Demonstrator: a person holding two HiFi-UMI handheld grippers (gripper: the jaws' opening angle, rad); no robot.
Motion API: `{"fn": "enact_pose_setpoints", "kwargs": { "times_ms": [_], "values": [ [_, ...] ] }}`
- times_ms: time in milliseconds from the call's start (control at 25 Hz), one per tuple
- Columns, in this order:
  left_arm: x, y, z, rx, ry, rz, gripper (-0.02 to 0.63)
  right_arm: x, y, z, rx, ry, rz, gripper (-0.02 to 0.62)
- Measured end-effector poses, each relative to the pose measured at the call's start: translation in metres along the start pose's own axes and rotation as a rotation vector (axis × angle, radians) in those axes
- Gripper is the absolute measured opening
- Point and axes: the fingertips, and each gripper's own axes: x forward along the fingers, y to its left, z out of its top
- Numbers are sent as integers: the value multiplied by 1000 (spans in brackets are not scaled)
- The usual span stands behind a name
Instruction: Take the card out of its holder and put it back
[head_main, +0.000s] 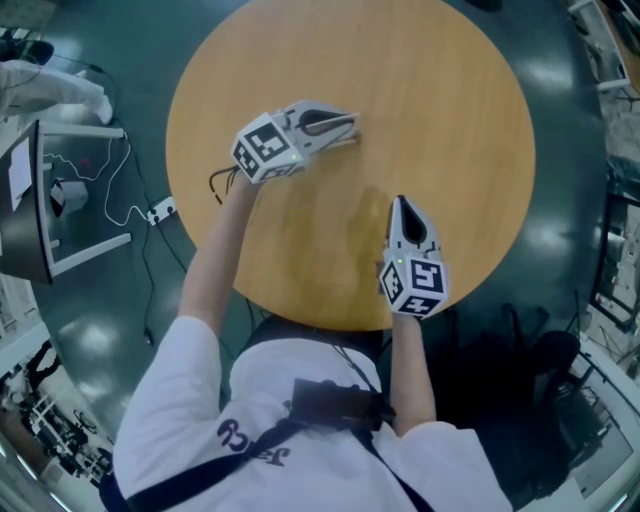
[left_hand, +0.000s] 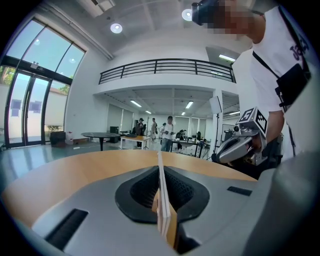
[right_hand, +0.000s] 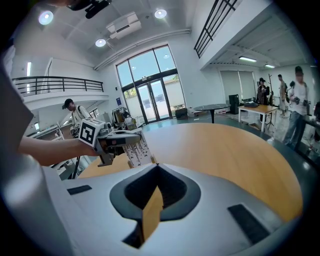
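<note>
Item 1, nearest: person's white shirt with a dark strap across it, both forearms reaching out over the table. Item 2: right gripper, over the near part of the round wooden table and pointing away from the person. Its jaws are clenched tip to tip with nothing between them, only table top showing through the slit lower down. Item 3: left gripper, further out and to the left, tips aimed toward the table's middle. Its jaws are clamped on the card. Item 4: the card is white with rows of dark print on one face. It is seen edge-on in the left gripper view, standing upright in the pinch. In the right gripper view it hangs from the left jaws down toward the table top, and contact with the wood cannot be judged. Relative to the right gripper, the card lies ahead and to the left of its tips, apart from them. Item 5, farthest: dark green floor around the table, with a white cable on it at the left.
</note>
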Motion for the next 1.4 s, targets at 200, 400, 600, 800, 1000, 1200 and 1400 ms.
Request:
{"fn": "enact_pose_setpoints", "kwargs": {
  "times_ms": [200,400,600,800,1000,1200,1400],
  "values": [
    [10,-8,-26,-8,34,-17,31,1,-2,-2,1,8,2,8],
    [12,-4,-30,-53,22,5,31,2,-4,0,-3,5,5,8],
    [10,1,-33,-53,41,62,34,4,-5,2,-11,3,16,8],
    [-14,4,-37,-86,51,141,91,1,3,8,-22,-22,24,8],
    [-54,-2,-20,-121,-29,251,92,-12,22,14,-42,-58,44,8],
    [-90,-22,-5,-110,-61,361,92,-30,46,19,-76,-91,73,8],
    [-113,-65,22,-105,-159,421,91,-48,62,28,-118,-153,62,8]
  ]
}}
